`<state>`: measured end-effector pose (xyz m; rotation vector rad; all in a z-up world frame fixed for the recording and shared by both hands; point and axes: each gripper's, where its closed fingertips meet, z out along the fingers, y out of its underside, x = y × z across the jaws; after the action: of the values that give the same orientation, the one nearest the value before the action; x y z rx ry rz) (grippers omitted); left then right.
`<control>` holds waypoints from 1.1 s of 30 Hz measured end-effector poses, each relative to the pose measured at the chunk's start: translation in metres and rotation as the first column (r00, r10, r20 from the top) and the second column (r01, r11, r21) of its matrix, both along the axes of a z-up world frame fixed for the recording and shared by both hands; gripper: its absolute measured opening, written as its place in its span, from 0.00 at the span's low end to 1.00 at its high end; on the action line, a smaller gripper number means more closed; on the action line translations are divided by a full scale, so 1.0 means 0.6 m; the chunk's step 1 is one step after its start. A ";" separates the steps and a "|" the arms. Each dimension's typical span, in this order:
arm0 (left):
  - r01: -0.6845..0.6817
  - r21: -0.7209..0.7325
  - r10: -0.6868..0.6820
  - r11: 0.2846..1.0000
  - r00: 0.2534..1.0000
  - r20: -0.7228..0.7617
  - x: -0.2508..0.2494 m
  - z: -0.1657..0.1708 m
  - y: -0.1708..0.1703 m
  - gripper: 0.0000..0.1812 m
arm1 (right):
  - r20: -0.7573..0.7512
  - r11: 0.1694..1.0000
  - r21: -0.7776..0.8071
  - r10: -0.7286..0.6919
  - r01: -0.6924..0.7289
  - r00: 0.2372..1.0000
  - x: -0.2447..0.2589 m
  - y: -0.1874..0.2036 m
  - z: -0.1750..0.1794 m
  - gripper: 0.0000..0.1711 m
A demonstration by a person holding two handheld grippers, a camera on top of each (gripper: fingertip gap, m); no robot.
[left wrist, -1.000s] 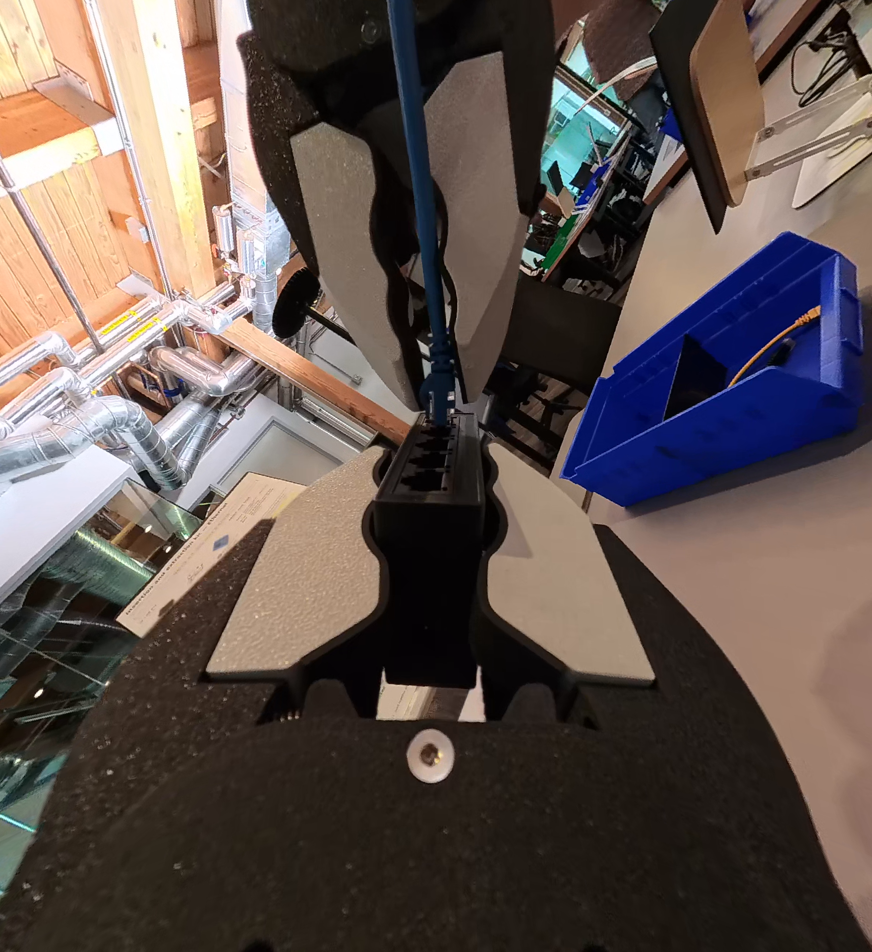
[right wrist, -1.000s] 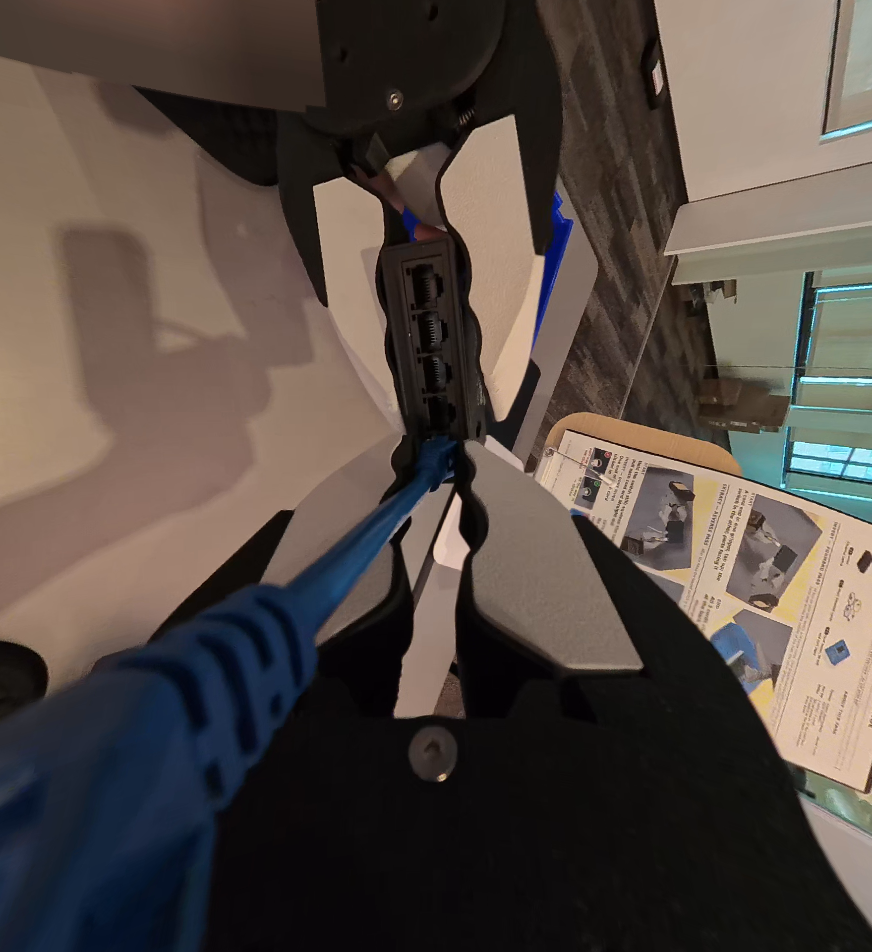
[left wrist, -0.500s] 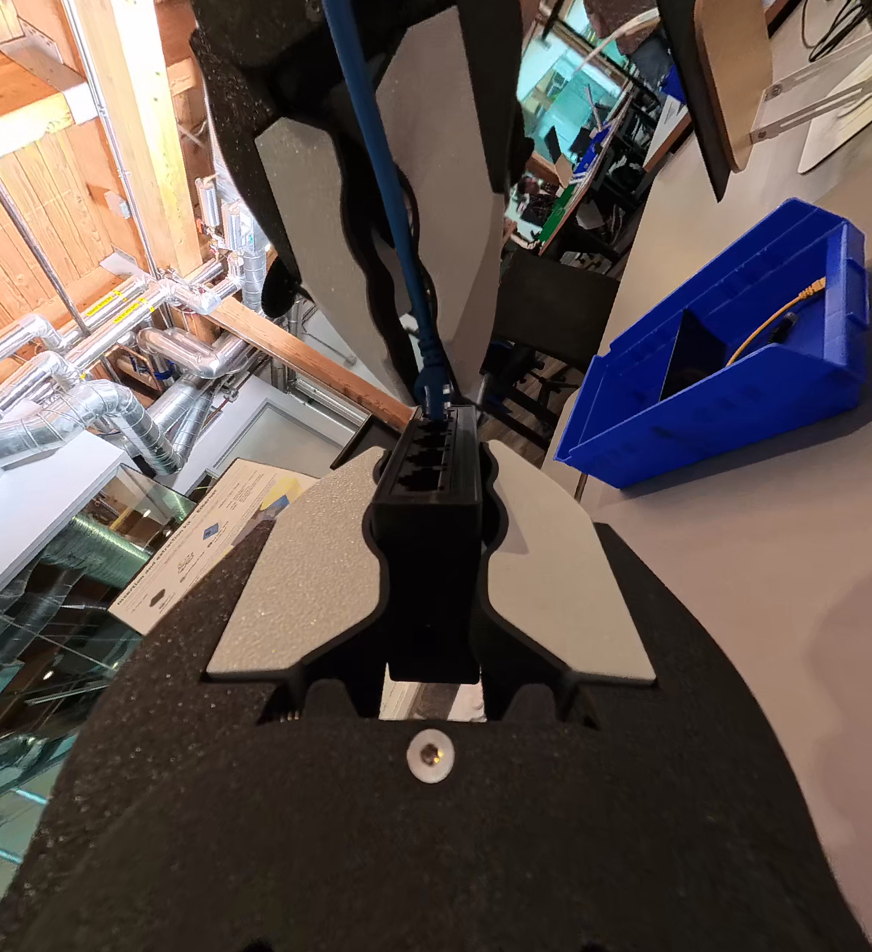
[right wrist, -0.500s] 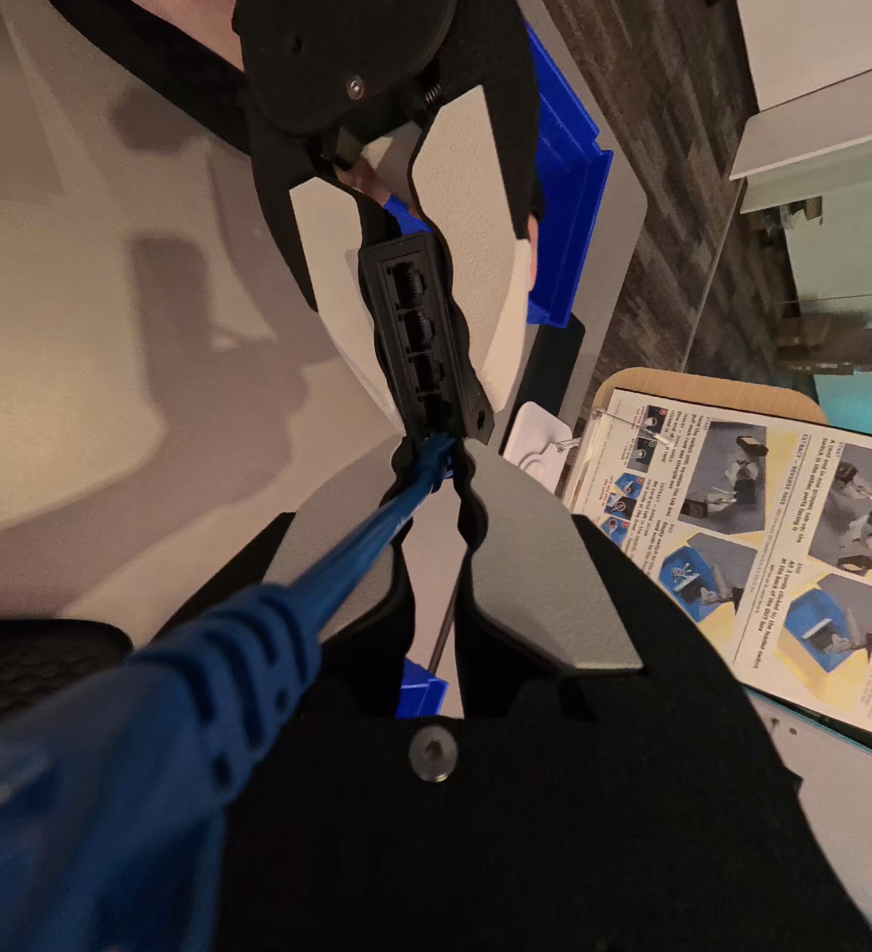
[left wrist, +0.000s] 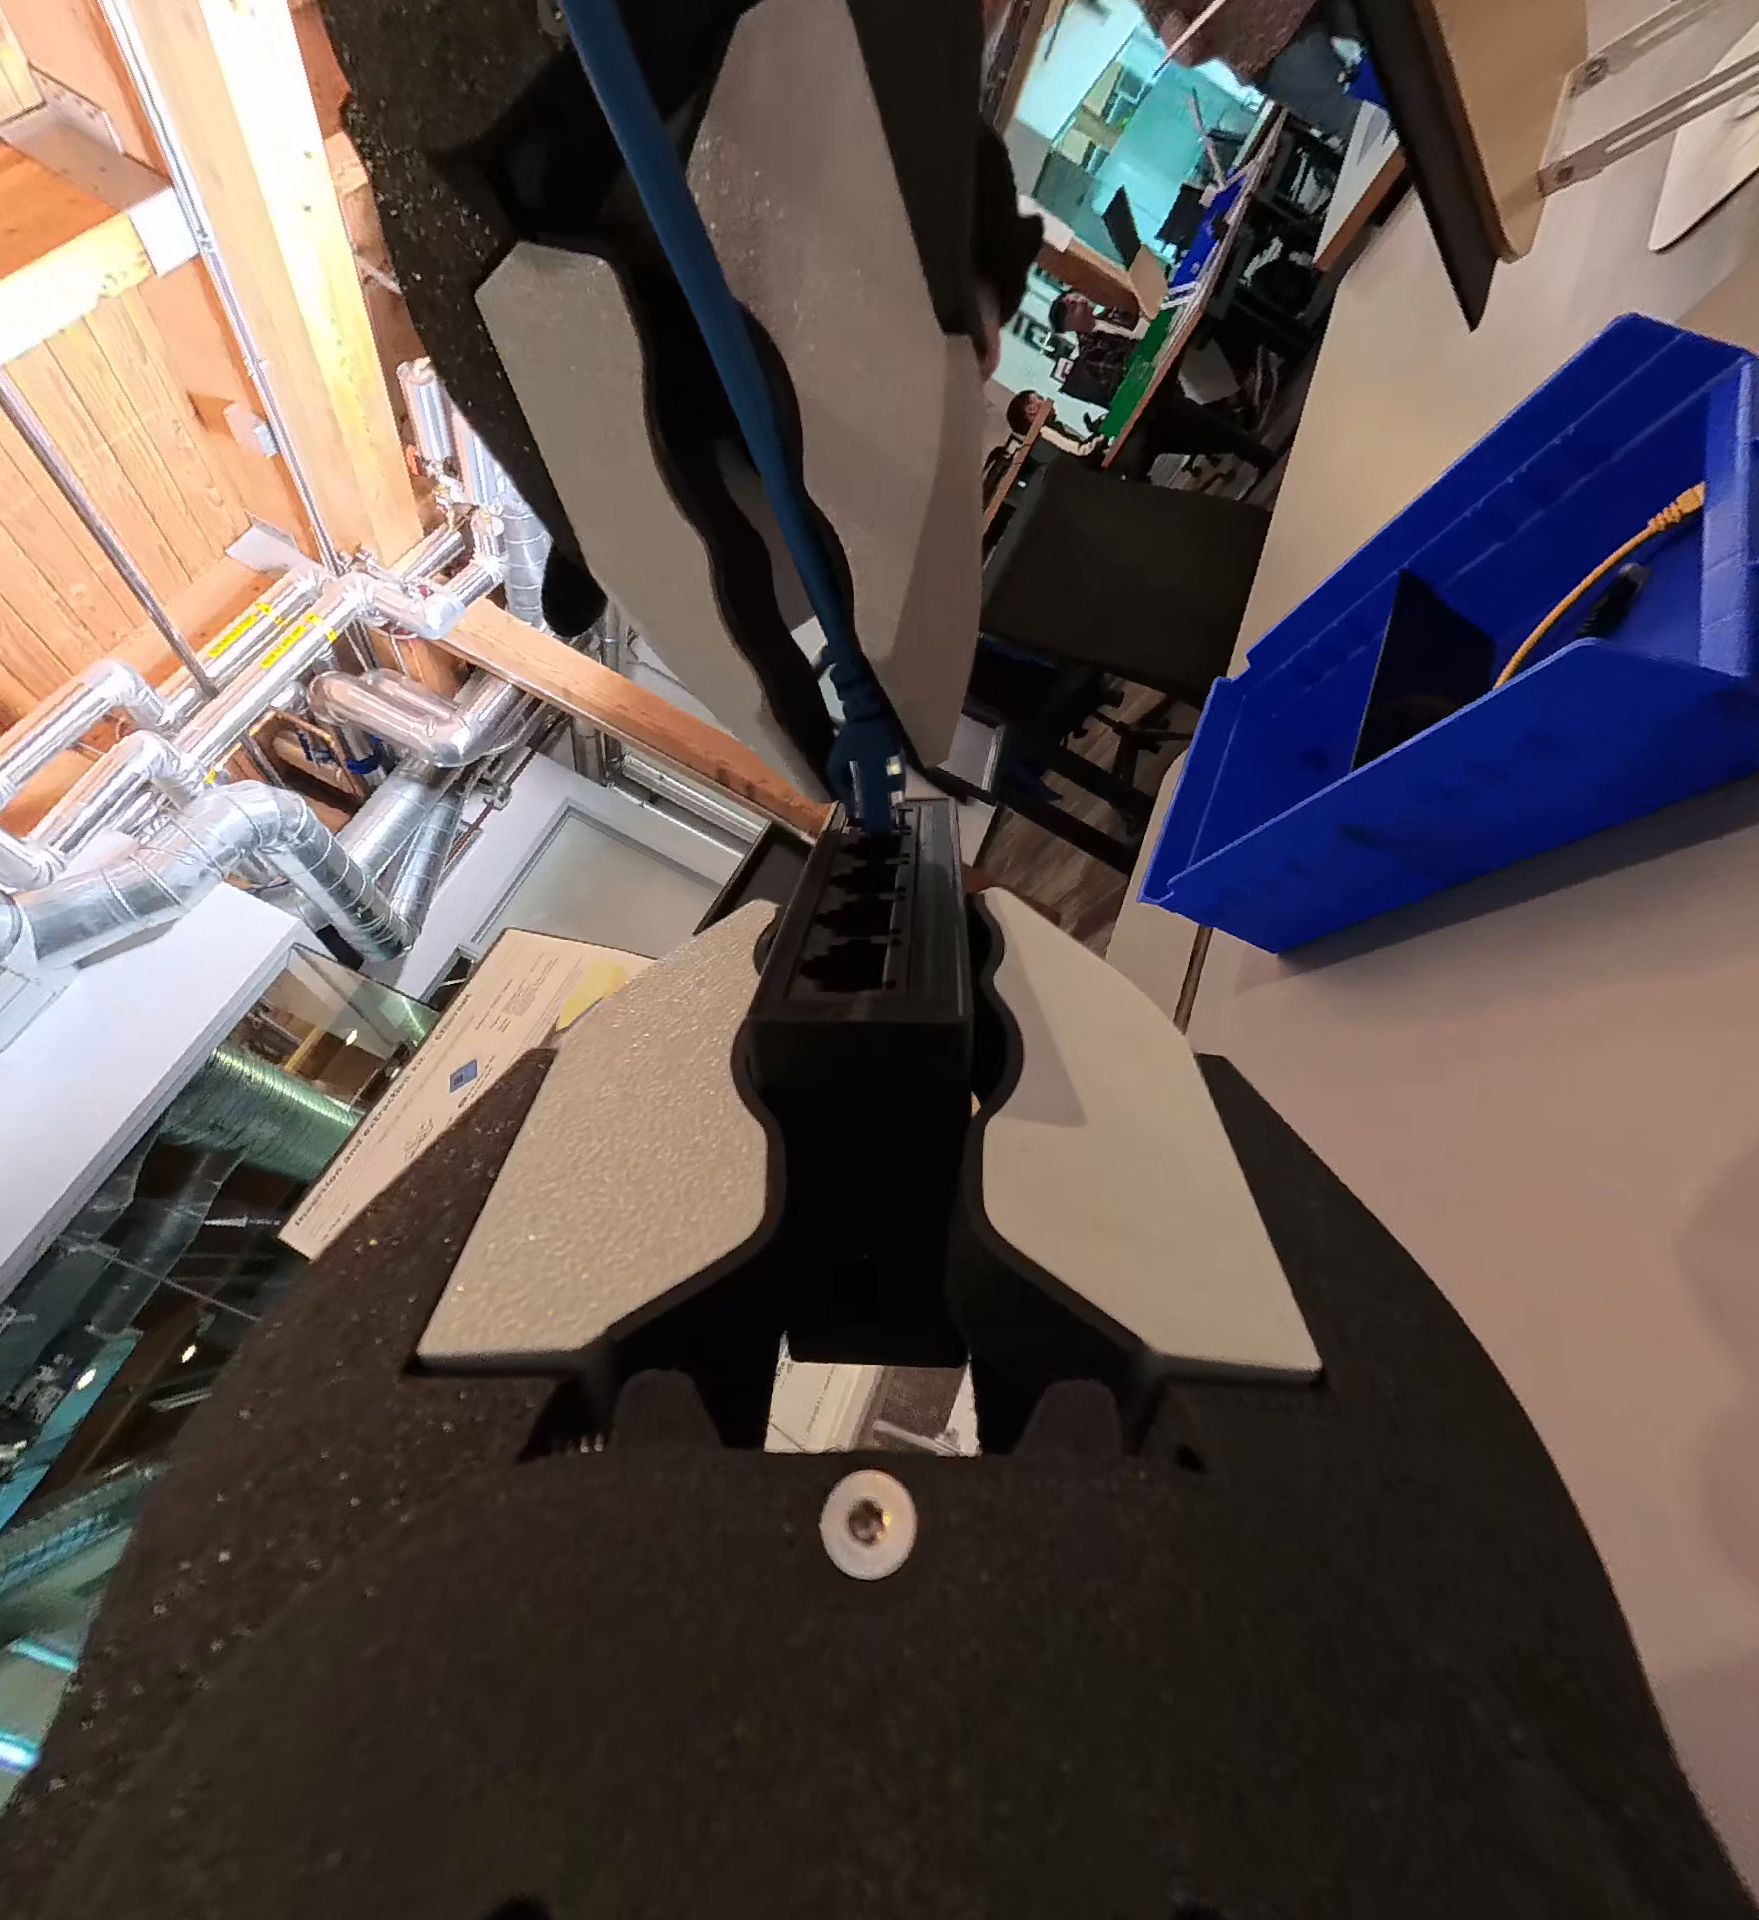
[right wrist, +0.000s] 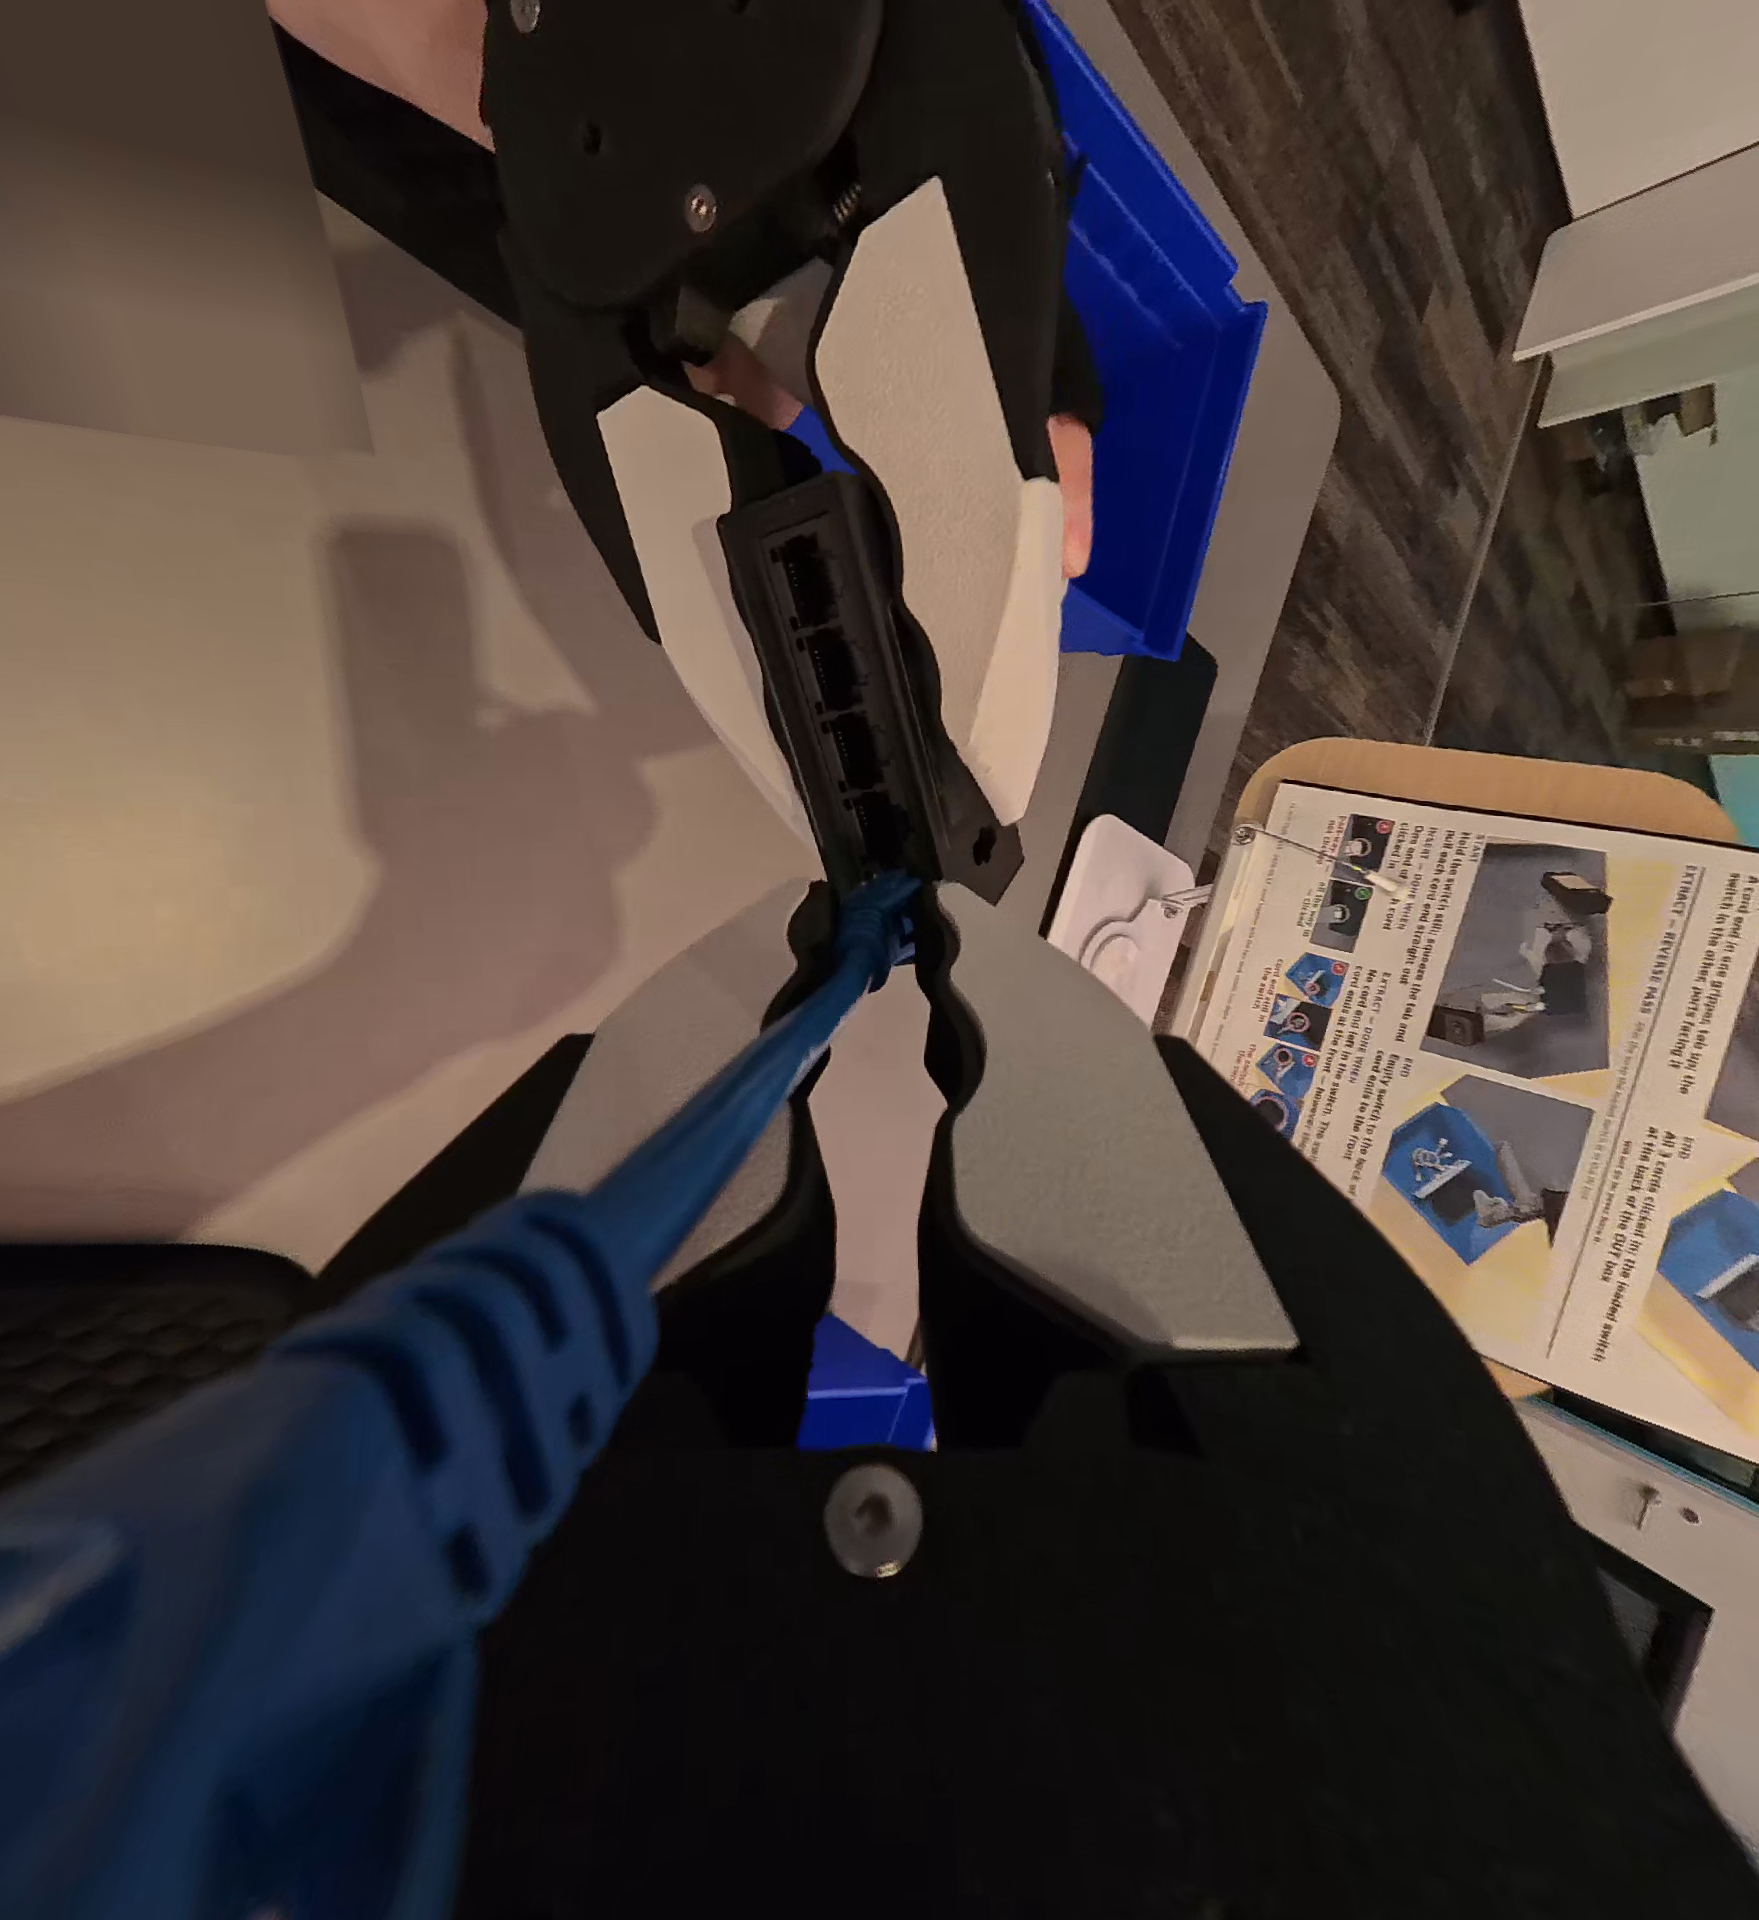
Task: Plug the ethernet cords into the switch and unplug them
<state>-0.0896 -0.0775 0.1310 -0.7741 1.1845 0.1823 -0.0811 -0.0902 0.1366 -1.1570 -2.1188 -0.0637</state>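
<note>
My left gripper (left wrist: 875, 935) is shut on the black switch (left wrist: 870, 1049), held up off the table with its row of ports facing away from me. My right gripper (right wrist: 880, 920) is shut on the blue ethernet cord (right wrist: 750, 1081) just behind its plug (right wrist: 880, 904). The plug sits at the end port of the switch (right wrist: 854, 707); how deep it sits I cannot tell. The other three ports are empty. In the left wrist view the right gripper (left wrist: 870, 743) comes from above with the plug (left wrist: 859, 764). The left gripper (right wrist: 896, 790) shows in the right wrist view.
A blue bin (left wrist: 1540, 665) with a yellow cord (left wrist: 1581, 582) in it stands on the grey table (left wrist: 1477, 1195) to the right. An instruction sheet on a wooden board (right wrist: 1540, 1091) stands at the table's edge. The blue cord's other plug (right wrist: 501, 1351) hangs close to the right camera.
Both grippers have swung together, so the background has shifted in both views. The blue plug stays at the end port and both grips are unchanged.
</note>
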 end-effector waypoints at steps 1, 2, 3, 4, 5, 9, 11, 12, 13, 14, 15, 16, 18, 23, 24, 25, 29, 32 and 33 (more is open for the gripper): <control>-0.001 -0.013 0.001 1.000 1.000 0.013 -0.001 0.002 0.001 0.17 | -0.011 1.000 0.012 0.004 -0.004 1.000 -0.002 0.002 0.002 0.08; 0.015 -0.043 -0.013 0.999 0.999 0.033 -0.003 0.005 0.001 0.17 | -0.031 0.999 0.030 0.013 -0.012 0.999 -0.005 0.002 0.005 0.08; 0.039 -0.076 -0.035 0.996 0.998 0.056 -0.005 0.007 0.000 0.17 | -0.055 0.999 0.046 0.026 -0.024 0.998 -0.009 0.001 0.008 0.08; 0.058 -0.099 -0.051 0.993 0.996 0.077 -0.006 0.010 -0.002 0.17 | -0.072 0.997 0.064 0.038 -0.033 0.997 -0.012 0.000 0.011 0.08; 0.071 -0.118 -0.061 0.990 0.994 0.094 -0.006 0.011 -0.003 0.17 | -0.075 0.995 0.095 0.050 -0.043 0.996 -0.013 0.001 0.013 0.08; 0.098 -0.157 -0.083 0.983 0.992 0.097 0.001 0.005 -0.004 0.17 | -0.018 0.978 0.196 0.078 -0.073 0.997 -0.007 0.008 0.001 0.09; 0.092 -0.156 -0.079 0.983 0.993 0.091 0.004 0.002 -0.004 0.17 | 0.007 0.970 0.229 0.083 -0.082 0.997 -0.004 0.010 -0.003 0.09; 0.098 -0.160 -0.084 0.982 0.992 0.092 0.006 0.002 -0.005 0.17 | 0.013 0.970 0.229 0.084 -0.085 0.996 -0.003 0.010 -0.004 0.09; 0.109 -0.171 -0.093 0.979 0.991 0.098 0.007 0.002 -0.006 0.17 | 0.014 0.969 0.231 0.085 -0.086 0.996 -0.002 0.010 -0.004 0.09; 0.116 -0.175 -0.099 0.978 0.990 0.104 0.007 0.002 -0.008 0.17 | 0.011 0.968 0.235 0.089 -0.089 0.996 -0.002 0.010 -0.003 0.08; 0.118 -0.173 -0.101 0.978 0.989 0.104 0.008 0.003 -0.009 0.17 | 0.011 0.969 0.231 0.089 -0.089 0.996 -0.002 0.009 -0.002 0.08; 0.114 -0.171 -0.098 0.979 0.990 0.099 0.009 0.002 -0.009 0.17 | 0.017 0.971 0.225 0.080 -0.082 0.997 -0.001 0.009 -0.003 0.08; 0.096 -0.153 -0.084 0.984 0.993 0.082 0.012 -0.001 -0.009 0.17 | 0.029 0.984 0.173 0.047 -0.051 0.998 0.004 0.008 -0.007 0.08; 0.074 -0.134 -0.066 0.988 0.996 0.063 0.015 -0.006 -0.008 0.17 | -0.004 0.999 0.034 -0.023 0.023 1.000 0.008 0.006 -0.011 0.07; 0.077 -0.135 -0.070 0.988 0.996 0.061 0.015 -0.007 -0.008 0.18 | -0.006 0.999 0.019 -0.031 0.031 1.000 0.009 0.006 -0.013 0.07; 0.072 -0.125 -0.066 0.990 0.996 0.052 0.017 -0.010 -0.007 0.18 | 0.001 0.999 0.019 -0.037 0.037 0.999 0.010 0.006 -0.015 0.07; 0.085 -0.138 -0.082 0.987 0.996 0.031 0.022 -0.020 -0.005 0.18 | 0.019 0.998 -0.001 -0.063 0.063 0.998 0.017 0.007 -0.025 0.07; 0.084 -0.149 -0.081 0.985 0.996 0.030 0.022 -0.024 -0.001 0.18 | 0.024 0.997 0.031 -0.069 0.069 0.997 0.019 0.009 -0.026 0.07; 0.085 -0.149 -0.081 0.985 0.996 0.035 0.022 -0.024 0.000 0.17 | 0.025 0.997 0.028 -0.075 0.075 0.997 0.019 0.009 -0.026 0.07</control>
<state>-0.0762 -0.0776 0.1167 -0.8548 1.2109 0.0124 -0.0697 -0.0849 0.1212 -1.2257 -2.0904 -0.1424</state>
